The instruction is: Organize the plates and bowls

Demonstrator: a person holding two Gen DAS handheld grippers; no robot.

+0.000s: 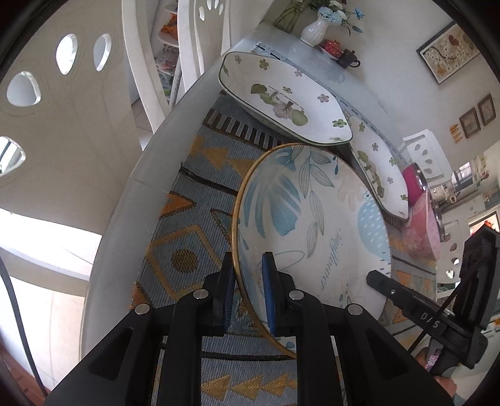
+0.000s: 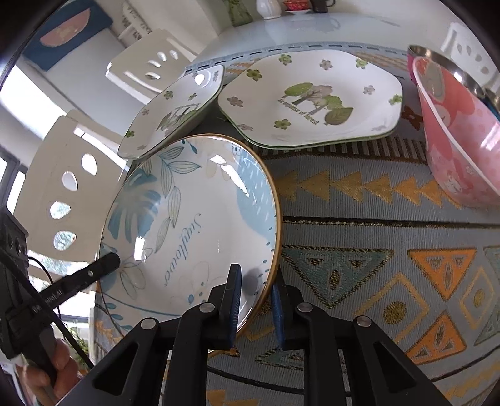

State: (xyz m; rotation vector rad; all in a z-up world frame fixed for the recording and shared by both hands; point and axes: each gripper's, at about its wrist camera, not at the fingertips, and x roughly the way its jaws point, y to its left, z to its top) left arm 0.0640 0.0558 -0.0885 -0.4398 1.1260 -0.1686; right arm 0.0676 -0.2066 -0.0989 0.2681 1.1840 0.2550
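A round blue-leaf plate with a gold rim (image 1: 312, 225) (image 2: 193, 225) is tilted above the patterned mat. My left gripper (image 1: 248, 268) is shut on its left rim. My right gripper (image 2: 256, 281) is shut on its right rim. The other gripper's finger shows at the plate's far edge in each view. A large white flowered plate (image 2: 312, 100) (image 1: 379, 168) lies flat behind. A smaller flowered dish (image 2: 175, 109) (image 1: 281, 96) sits tilted at the blue plate's far edge. A pink bowl (image 2: 459, 134) (image 1: 422, 218) stands at the right.
A patterned woven mat (image 2: 375, 237) covers the round white table (image 1: 125, 200). White chairs (image 2: 62, 175) stand at the table's left. A white vase with flowers (image 1: 315, 28) and a small teapot (image 1: 348, 59) stand at the far side.
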